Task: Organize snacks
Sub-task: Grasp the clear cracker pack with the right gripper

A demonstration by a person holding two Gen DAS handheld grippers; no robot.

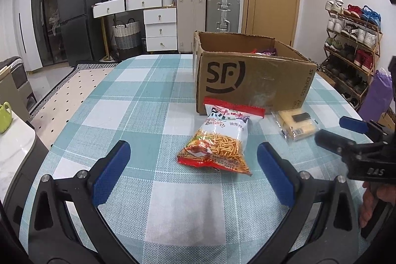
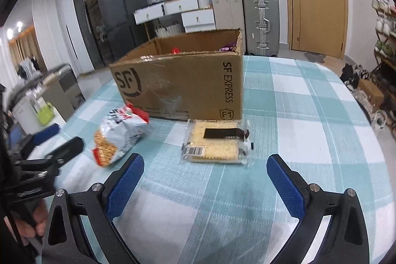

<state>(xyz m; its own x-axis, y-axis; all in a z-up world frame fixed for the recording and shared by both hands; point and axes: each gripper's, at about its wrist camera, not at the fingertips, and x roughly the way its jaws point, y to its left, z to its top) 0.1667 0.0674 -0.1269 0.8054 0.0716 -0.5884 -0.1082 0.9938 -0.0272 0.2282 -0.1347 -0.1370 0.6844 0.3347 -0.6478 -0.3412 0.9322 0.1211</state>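
Observation:
A red and white bag of stick snacks (image 1: 217, 137) lies on the checked tablecloth in front of an open SF cardboard box (image 1: 250, 81). My left gripper (image 1: 193, 165) is open and empty, just short of the bag. A clear pack of yellow crackers (image 2: 215, 144) lies to the right of the bag, against the box front (image 2: 183, 88). My right gripper (image 2: 205, 177) is open and empty, just short of the crackers. The bag also shows in the right wrist view (image 2: 118, 135), and the crackers in the left wrist view (image 1: 295, 124). Some wrapped snacks lie inside the box (image 2: 227, 48).
The table (image 1: 138, 100) carries a blue and white checked cloth. My right gripper shows at the right edge of the left wrist view (image 1: 346, 132). A shoe rack (image 1: 351, 41) stands to the right, suitcases (image 1: 222, 14) and drawers behind the table.

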